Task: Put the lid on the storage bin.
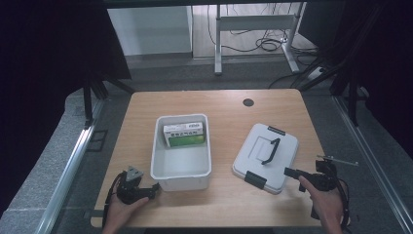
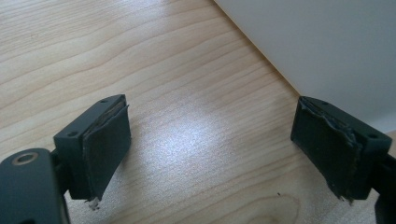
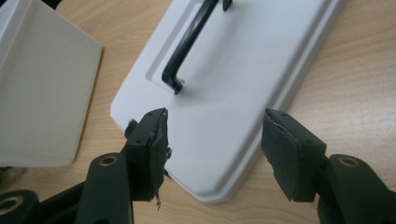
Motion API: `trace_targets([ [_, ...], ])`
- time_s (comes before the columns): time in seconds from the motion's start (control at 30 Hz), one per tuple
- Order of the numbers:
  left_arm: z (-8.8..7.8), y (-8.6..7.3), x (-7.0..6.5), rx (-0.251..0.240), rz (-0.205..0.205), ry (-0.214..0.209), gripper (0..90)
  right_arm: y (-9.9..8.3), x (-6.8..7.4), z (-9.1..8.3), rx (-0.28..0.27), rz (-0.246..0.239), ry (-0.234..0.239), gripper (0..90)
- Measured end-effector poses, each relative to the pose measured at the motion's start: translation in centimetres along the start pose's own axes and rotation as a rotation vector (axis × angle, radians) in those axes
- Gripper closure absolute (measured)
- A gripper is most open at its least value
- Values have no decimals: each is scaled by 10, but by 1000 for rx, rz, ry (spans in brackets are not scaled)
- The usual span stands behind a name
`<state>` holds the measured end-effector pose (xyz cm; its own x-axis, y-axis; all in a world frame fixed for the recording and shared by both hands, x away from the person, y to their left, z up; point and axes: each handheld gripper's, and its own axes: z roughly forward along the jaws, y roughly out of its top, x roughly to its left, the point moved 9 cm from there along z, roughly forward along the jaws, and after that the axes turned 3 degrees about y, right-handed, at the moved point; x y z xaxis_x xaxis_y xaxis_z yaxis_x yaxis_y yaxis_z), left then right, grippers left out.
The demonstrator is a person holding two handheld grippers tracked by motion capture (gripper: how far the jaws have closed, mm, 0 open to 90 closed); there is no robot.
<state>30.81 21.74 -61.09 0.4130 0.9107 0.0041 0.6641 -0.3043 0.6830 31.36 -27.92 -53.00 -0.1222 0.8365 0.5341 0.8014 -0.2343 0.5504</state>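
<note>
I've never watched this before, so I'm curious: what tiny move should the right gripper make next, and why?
Probably ease the right gripper forward and close on the near edge of the lid. Its jaws stand open around that edge, and the white box beside it, with a green packet inside, is uncovered.

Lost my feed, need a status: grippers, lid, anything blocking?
Both grippers open: left gripper by the bin, right gripper at the lid edge. Lid flat on table, off the bin. Nothing blocking.
</note>
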Motion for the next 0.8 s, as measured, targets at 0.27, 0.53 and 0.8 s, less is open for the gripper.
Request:
trace_targets([
  [0.27,0,0,0,0,5,-7,121,6,9,-2,0,-32,-4,416],
  [0.53,-1,-1,2,0,10,-13,126,16,14,0,-3,-31,-20,420],
  [0.8,-1,-1,2,0,14,-14,125,23,23,9,5,-41,9,422],
])
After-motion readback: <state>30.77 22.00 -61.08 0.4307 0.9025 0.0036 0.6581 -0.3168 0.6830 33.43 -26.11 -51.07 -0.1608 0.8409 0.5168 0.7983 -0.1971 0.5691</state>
